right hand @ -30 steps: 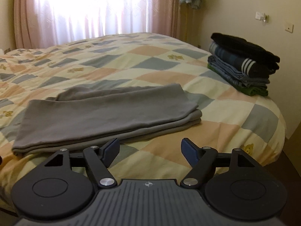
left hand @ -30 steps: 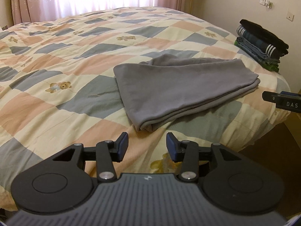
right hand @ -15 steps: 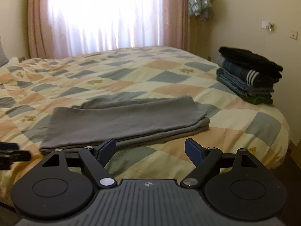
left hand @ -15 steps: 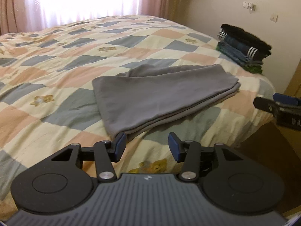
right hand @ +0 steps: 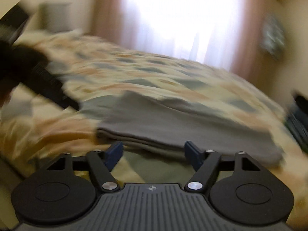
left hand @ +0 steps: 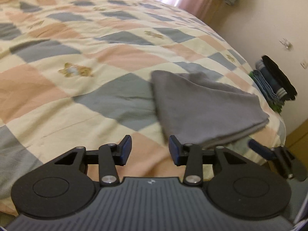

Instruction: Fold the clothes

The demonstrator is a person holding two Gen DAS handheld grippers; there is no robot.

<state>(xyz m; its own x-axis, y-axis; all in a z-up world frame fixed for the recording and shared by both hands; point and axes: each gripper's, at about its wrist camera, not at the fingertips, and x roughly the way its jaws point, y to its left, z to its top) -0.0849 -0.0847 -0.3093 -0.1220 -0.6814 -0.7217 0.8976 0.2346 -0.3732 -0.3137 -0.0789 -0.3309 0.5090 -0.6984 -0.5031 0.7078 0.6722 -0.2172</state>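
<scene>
A folded grey garment (left hand: 204, 107) lies on the checked bedspread (left hand: 80, 80) near the bed's right front corner. My left gripper (left hand: 150, 150) hovers just short of the garment's near left corner; its jaws are closing with only bedspread showing between them. In the blurred right wrist view the same grey garment (right hand: 184, 123) stretches across the middle. My right gripper (right hand: 154, 152) sits at its near folded edge, jaws closing, pads apart and not pressing on the cloth. One finger of the right gripper (left hand: 259, 148) shows at the right of the left wrist view.
A stack of folded dark clothes (left hand: 275, 82) rests at the bed's far right edge by the wall. A curtained window (right hand: 182, 15) glows behind the bed. The left gripper's dark body (right hand: 34, 73) crosses the upper left of the right wrist view.
Both grippers have swung toward the bed and rolled, coming close to the garment's near edge. Their jaws stand narrower than half a second ago. The garment has not moved.
</scene>
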